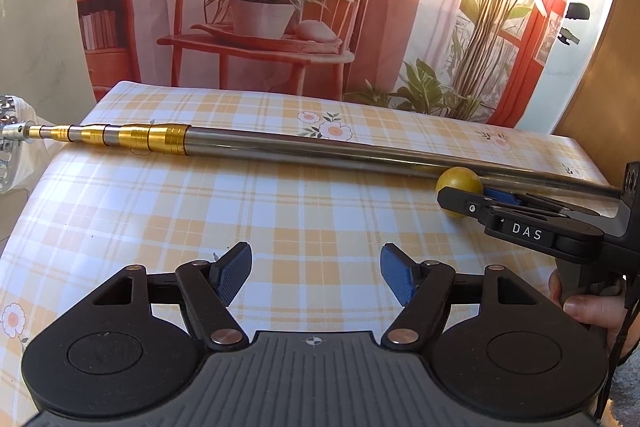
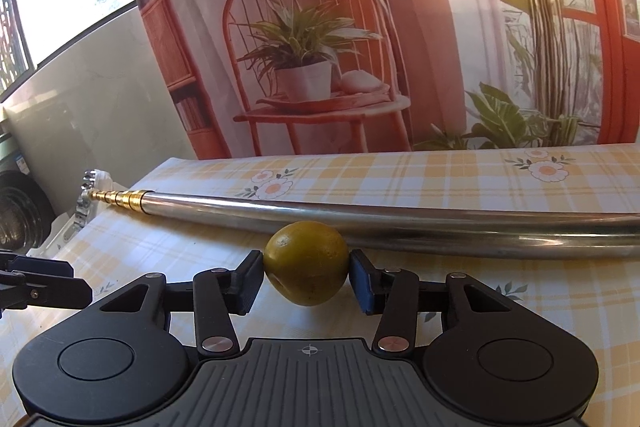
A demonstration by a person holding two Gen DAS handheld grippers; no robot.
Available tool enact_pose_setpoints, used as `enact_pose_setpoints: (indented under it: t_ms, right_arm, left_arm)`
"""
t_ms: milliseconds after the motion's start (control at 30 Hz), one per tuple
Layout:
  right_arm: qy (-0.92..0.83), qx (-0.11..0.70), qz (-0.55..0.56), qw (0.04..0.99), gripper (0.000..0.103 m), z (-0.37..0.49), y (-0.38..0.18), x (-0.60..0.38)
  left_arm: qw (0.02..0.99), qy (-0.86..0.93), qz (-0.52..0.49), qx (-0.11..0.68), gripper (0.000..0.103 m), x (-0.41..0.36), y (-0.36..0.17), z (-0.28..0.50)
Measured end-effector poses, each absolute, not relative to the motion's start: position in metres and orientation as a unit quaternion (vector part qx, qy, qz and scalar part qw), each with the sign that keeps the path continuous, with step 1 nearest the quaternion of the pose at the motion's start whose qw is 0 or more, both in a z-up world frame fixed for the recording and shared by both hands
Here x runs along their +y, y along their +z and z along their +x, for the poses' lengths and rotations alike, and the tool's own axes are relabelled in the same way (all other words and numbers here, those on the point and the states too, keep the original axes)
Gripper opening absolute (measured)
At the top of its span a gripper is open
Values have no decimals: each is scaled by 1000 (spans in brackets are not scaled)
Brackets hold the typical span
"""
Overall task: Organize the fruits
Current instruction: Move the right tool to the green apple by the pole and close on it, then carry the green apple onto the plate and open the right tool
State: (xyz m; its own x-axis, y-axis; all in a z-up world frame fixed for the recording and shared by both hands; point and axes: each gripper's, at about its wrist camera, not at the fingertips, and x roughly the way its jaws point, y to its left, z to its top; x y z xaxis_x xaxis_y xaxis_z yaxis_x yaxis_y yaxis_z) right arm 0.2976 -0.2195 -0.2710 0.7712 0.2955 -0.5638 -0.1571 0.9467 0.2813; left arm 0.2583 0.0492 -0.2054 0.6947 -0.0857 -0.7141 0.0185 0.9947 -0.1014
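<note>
One fruit (image 2: 306, 263) in play: round, yellow-green, at the centre of the right wrist view, seated between my right gripper (image 2: 306, 279) pads. Both pads appear to touch its flanks; I judge the grasp closed on it, though I cannot tell whether it is lifted or resting on the checked tablecloth (image 2: 480, 307).

Left gripper (image 1: 316, 277): lower centre of the left wrist view, jaws spread wide, nothing between them, bare cloth ahead.

Telescopic metal pole (image 2: 400, 223): lies across the table just behind the fruit, gold-ringed end toward the left of the frame. Whether fruit and pole touch, I cannot tell.

Hand (image 1: 580, 307): lower right of the left view, on the right gripper's handle.

Destination: no bowl or basket visible in either view.

Handling notes, my judgement: the skin looks smooth and the body round, so it could roll out of a two-point pinch. I would keep the pads across its widest part, hold the squeeze firm and even, raise it straight up and draw it toward me, clear of the pole, before carrying it sideways.
</note>
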Motion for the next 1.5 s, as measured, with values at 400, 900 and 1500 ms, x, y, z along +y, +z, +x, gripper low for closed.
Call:
enact_pose_setpoints:
  t_ms: [400,900,1500]
  right_arm:
    - [112,320,136,931,43,262,-246,-240]
    - [134,311,94,936,43,158,-207,-202]
    - [139,317,82,935,43,78,-190,-179]
  left_arm:
    - [918,-21,-48,394,86,50,-196,236]
    - [919,-36,-61,387,88,47,-189,178]
    - [924,-84,-57,370,92,30,-181,118]
